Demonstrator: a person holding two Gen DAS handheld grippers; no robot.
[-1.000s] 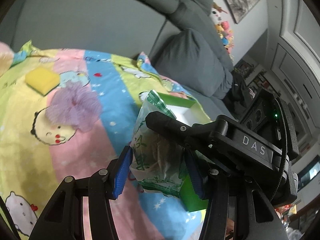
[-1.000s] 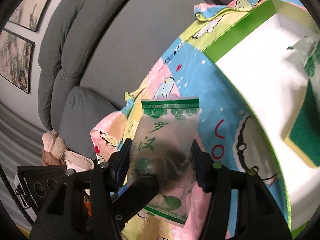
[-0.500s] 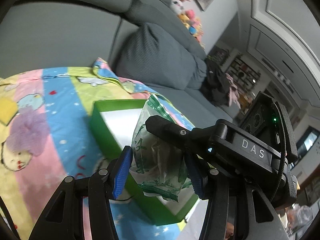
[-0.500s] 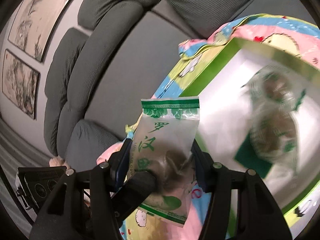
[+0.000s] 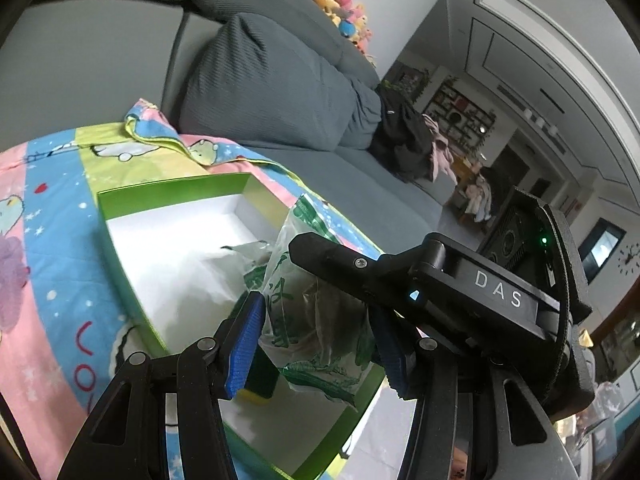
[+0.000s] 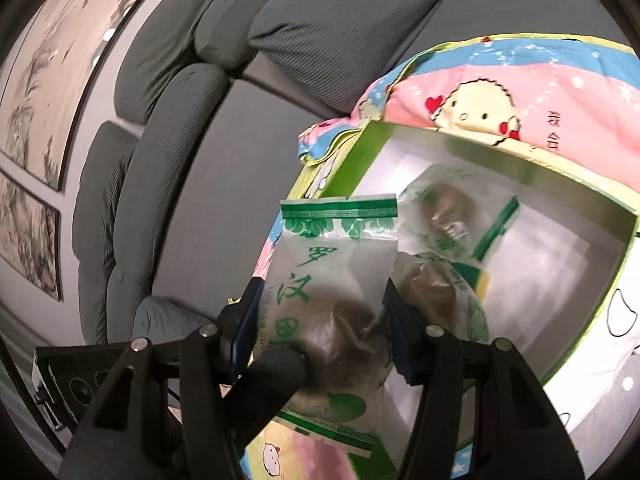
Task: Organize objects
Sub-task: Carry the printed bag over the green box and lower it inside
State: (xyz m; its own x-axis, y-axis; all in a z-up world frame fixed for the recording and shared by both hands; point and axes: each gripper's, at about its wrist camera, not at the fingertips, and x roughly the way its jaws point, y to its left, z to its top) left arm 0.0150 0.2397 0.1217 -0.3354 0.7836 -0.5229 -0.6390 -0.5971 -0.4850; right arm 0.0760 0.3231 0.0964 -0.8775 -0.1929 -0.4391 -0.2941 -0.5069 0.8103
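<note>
A grey sofa (image 5: 280,92) fills the background, draped with a cartoon-print blanket (image 5: 52,248) in pink, blue and yellow stripes; framed ink paintings (image 6: 52,80) hang on the wall behind it. On the blanket sits a shallow green box (image 5: 120,216) with a white floor, its top open.

From your left wrist view, your left gripper (image 5: 316,344) holds a clear, green-printed packet (image 5: 320,320) between its blue pads, which press on both sides, jaws partly closed around it. The packet hangs over the near part of the box. Under it, inside the box, lies a green and yellow sponge (image 5: 260,380), and a second clear packet (image 5: 248,252) shows just beyond. At the far left edge, a purple fluffy thing (image 5: 12,280) rests on the blanket. Your right gripper (image 5: 316,252) reaches in from the right, its black finger laid against the same held packet.

From your right wrist view, your right gripper (image 6: 320,328) also clamps the packet (image 6: 332,280) from both sides, jaws partly closed, green characters upright on its face. Your left gripper's finger (image 6: 280,368) touches its lower part. To the right, the box (image 6: 500,160) holds two more packets (image 6: 444,216) and the sponge (image 6: 480,276).
</note>
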